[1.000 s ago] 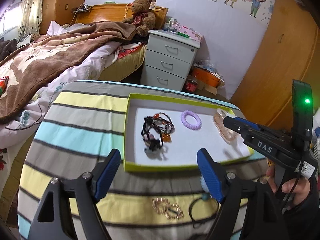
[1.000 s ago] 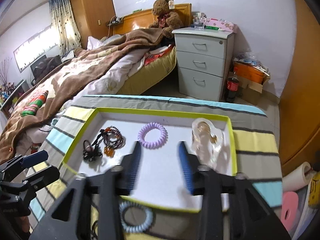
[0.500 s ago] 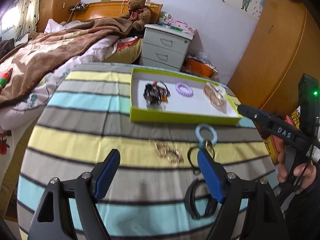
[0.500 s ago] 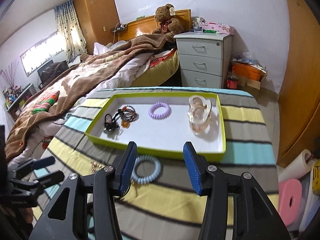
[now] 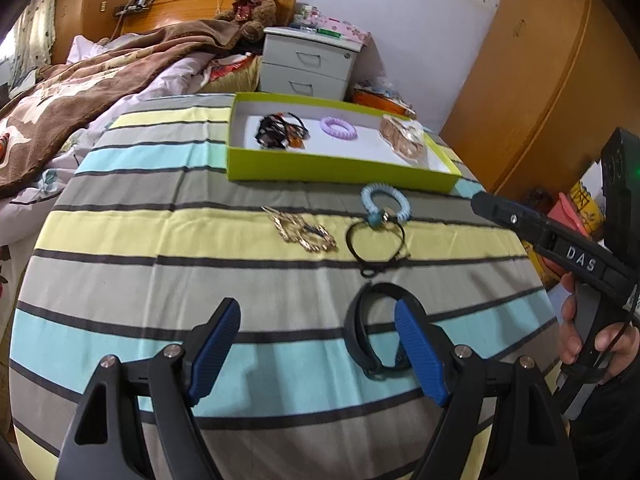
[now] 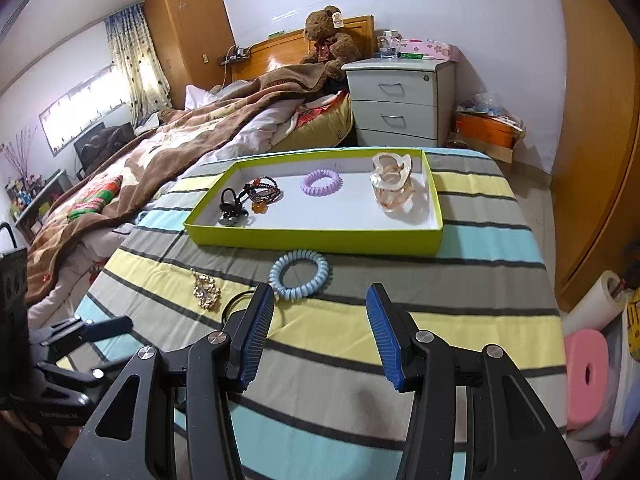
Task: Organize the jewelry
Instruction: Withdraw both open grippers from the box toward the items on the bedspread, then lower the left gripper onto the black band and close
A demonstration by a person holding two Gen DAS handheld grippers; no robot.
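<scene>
You are working over a worktop (image 6: 500,332) covered in a striped cloth, with a bed (image 6: 168,152) beyond its far left edge and a grey nightstand (image 6: 400,100) behind it.

A lime-green tray (image 6: 320,240) is sitting on the far part of the worktop. Inside it, a clear amber hair claw (image 6: 394,186) is lying at the right end, a purple spiral hair tie (image 6: 321,182) is resting in the middle, and a dark tangle of beaded bracelets and black hair ties (image 6: 248,198) is lying at the left end.

You are holding the left hand-held gripper (image 5: 316,344) low over the near part of the worktop, its jaws spread wide and gripping nothing. A black band (image 5: 360,328) is lying on the cloth just beside its right finger, partly hidden by it.

You are holding the right hand-held gripper (image 6: 320,332) above the cloth too, jaws released and empty.

A pale blue spiral hair tie (image 6: 300,274) is lying on the cloth just in front of the tray's near wall. Near it, a thin black cord bracelet (image 5: 374,242) is touching the blue tie's near edge. A gold chain piece (image 5: 300,234) is lying to the left of the cord, apart from it.
</scene>
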